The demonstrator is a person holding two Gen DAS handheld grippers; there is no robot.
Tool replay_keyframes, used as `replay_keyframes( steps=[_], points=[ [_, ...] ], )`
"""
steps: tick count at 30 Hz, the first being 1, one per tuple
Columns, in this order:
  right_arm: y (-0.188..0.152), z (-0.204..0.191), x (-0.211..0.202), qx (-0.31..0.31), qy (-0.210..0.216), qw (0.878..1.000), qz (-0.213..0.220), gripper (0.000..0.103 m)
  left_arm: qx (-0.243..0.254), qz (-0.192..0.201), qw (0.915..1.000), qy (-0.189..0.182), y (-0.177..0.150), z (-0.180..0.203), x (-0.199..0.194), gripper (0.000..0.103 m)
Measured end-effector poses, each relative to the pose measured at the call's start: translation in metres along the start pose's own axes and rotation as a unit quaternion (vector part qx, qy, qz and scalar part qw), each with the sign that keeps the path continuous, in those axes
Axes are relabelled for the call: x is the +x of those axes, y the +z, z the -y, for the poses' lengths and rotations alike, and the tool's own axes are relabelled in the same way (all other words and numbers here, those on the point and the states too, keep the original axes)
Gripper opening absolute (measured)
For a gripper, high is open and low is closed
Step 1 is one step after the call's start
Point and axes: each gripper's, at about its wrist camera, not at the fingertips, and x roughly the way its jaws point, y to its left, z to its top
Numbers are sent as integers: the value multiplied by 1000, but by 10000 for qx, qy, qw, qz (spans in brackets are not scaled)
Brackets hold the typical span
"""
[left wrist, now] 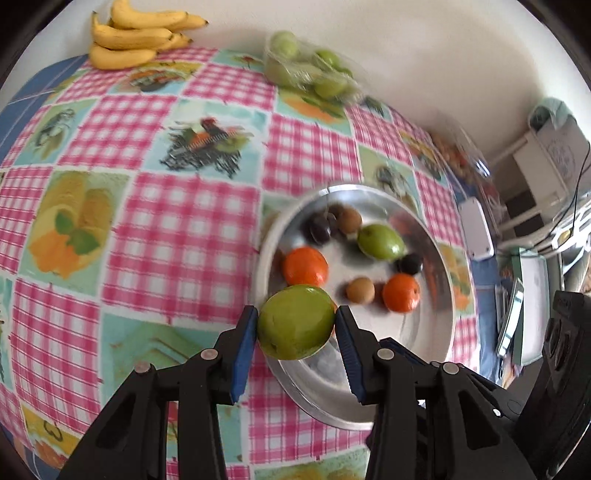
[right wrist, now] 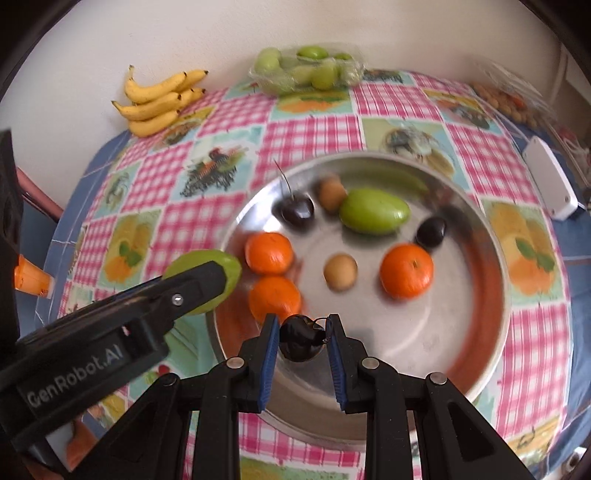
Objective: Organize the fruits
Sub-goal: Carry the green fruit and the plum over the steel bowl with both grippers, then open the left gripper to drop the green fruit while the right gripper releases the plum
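A round green fruit (left wrist: 295,322) is clamped by the left gripper (left wrist: 295,325). A dark stemmed cherry (right wrist: 300,338) is pinched by the right gripper (right wrist: 302,334) above the shiny metal bowl (right wrist: 480,295).

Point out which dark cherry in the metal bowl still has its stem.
The dark cherry at the round metal bowl's far left; a thin stem rises from it. The other shows none.

The metal plate (right wrist: 491,236) is crowded along its upper half with fruit; its lower right stays bare. Left of it, open tablecloth (left wrist: 177,236) runs clear up to the bananas (left wrist: 136,33) at upper left.
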Motion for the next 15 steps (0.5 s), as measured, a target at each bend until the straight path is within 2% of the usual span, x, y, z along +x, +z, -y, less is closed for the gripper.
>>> replay_keyframes(
  steps=[7,10,14,15],
  points=[
    [-7,0,7,-42,-13,9999,-154,29,-11,-155,9998,-77,-8,0,4,45],
    [-8,0,7,-9,-38,9999,-152,29,11,-85,9998,-187,-11,1,0,45],
    [-8,4,7,83,-99,9998,-164,32,5,-10,9998,-199,-13,1,-6,48],
    [-9,5,7,96,-187,9996,-168,36,-32,14,9999,-166,-15,-1,-8,48]
  ],
)
